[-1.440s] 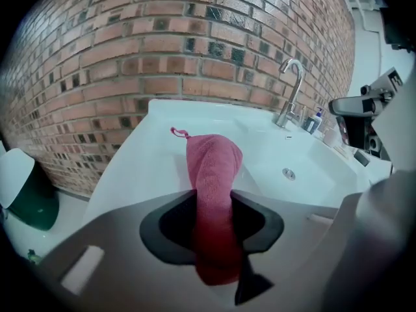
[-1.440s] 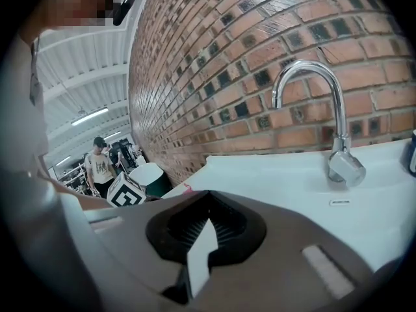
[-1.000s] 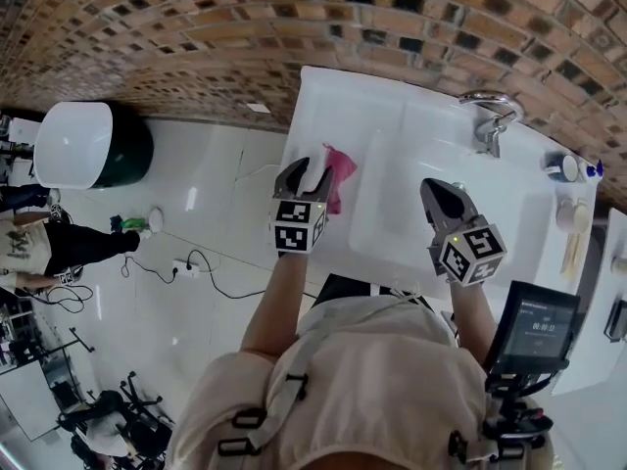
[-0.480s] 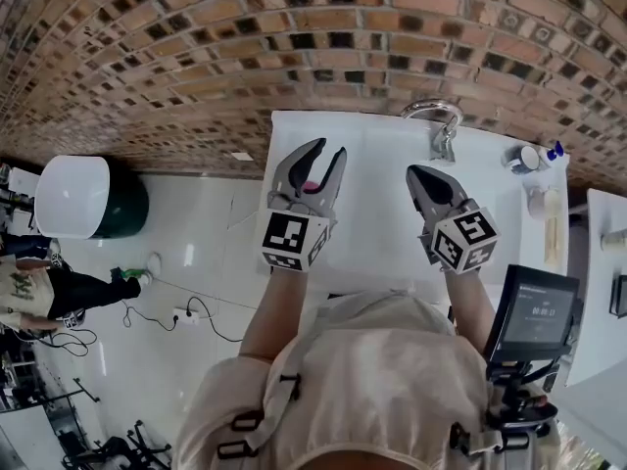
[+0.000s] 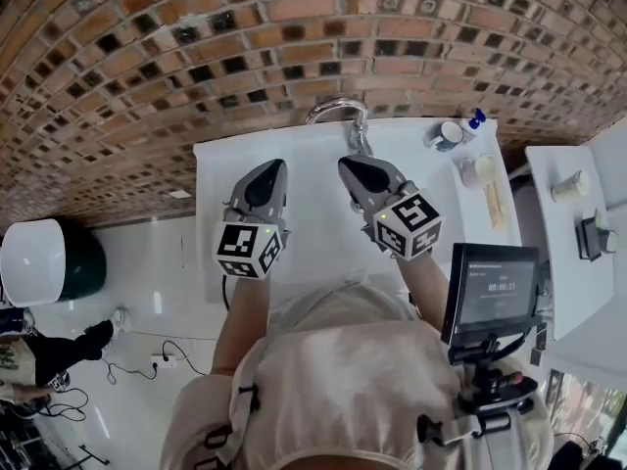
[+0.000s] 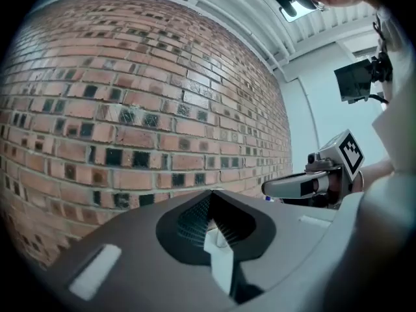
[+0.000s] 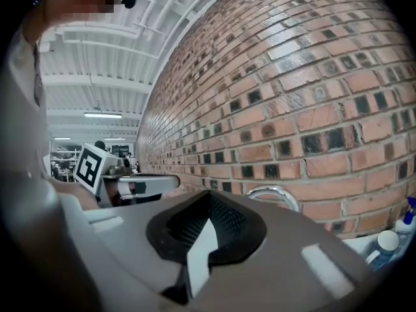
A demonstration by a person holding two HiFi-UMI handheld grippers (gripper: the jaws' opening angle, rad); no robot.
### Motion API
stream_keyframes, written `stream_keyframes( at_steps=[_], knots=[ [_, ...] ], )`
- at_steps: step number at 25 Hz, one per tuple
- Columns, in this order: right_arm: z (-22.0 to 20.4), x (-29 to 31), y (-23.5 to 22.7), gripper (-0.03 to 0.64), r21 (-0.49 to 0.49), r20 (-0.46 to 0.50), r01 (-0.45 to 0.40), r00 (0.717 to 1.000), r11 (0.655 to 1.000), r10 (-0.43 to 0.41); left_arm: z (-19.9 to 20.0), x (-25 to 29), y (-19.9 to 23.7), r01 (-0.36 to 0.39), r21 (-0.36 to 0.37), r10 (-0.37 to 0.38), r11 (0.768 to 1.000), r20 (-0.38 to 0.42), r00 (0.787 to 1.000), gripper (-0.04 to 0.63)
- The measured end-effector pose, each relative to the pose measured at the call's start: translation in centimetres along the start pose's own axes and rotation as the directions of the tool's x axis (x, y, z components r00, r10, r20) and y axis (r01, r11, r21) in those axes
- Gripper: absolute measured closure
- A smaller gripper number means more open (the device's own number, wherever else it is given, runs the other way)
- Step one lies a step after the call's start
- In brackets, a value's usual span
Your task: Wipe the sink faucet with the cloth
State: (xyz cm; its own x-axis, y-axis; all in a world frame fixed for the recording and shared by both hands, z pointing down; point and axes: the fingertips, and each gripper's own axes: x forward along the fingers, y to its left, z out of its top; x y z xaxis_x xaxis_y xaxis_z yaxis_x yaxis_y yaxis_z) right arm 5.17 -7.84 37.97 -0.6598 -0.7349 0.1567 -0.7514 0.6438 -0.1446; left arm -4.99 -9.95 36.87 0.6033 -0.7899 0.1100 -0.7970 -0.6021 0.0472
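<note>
The chrome faucet [image 5: 338, 110] arches over the back rim of the white sink [image 5: 211, 169]; its curve also shows in the right gripper view [image 7: 276, 192]. My left gripper [image 5: 269, 169] hangs over the sink's left part, raised and pointing at the brick wall. Its jaws are together and nothing shows between them [image 6: 211, 195]. My right gripper [image 5: 349, 164] is shut too, just in front of the faucet, with nothing in it [image 7: 209, 199]. Each gripper sees the other beside it. No cloth shows in any view.
A brick wall [image 5: 196, 57] rises right behind the sink. A white cup [image 5: 451, 133], a blue pump bottle [image 5: 476, 118] and other small items stand on the sink's right end. A white side counter [image 5: 573, 199] is at the right. A white-lidded bin [image 5: 39, 262] stands on the floor at the left.
Both grippers rose and moved toward the wall. The left jaws, open beside the pink cloth on the sink's left rim, have closed. The pink cloth is out of sight now.
</note>
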Motion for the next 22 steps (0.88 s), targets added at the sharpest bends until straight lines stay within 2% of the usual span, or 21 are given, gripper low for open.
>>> stream_keyframes(
  at_steps=[2, 7, 12, 17, 22],
  knots=[
    [0.0, -0.3, 0.2, 0.624, -0.028, -0.002, -0.018, 1.0, 0.999, 0.018, -0.4, 0.7, -0.6, 0.017, -0.005, -0.017, 1.0, -0.005, 1.0, 0.592],
    [0.0, -0.9, -0.5, 0.624, -0.049, -0.009, 0.001, 1.0, 0.999, -0.001, -0.5, 1.4, -1.3, 0.046, -0.045, -0.046, 0.998, 0.011, 0.999, 0.591],
    [0.2, -1.0, -0.2, 0.624, -0.077, 0.001, 0.006, 1.0, 0.997, -0.006, -0.5, 0.9, -1.3, 0.045, -0.034, -0.045, 0.998, 0.019, 0.999, 0.592],
    [1.5, -1.5, -0.8, 0.624, -0.094, 0.054, 0.058, 0.997, 0.994, -0.054, 0.2, 0.9, -1.8, 0.065, -0.002, -0.065, 0.998, 0.041, 0.997, 0.592],
    [2.8, -1.9, -0.6, 0.624, -0.123, 0.1, 0.083, 0.992, 0.989, -0.07, 0.7, 0.6, -2.3, 0.059, 0.098, -0.063, 0.993, 0.036, 0.997, 0.592]
  ],
)
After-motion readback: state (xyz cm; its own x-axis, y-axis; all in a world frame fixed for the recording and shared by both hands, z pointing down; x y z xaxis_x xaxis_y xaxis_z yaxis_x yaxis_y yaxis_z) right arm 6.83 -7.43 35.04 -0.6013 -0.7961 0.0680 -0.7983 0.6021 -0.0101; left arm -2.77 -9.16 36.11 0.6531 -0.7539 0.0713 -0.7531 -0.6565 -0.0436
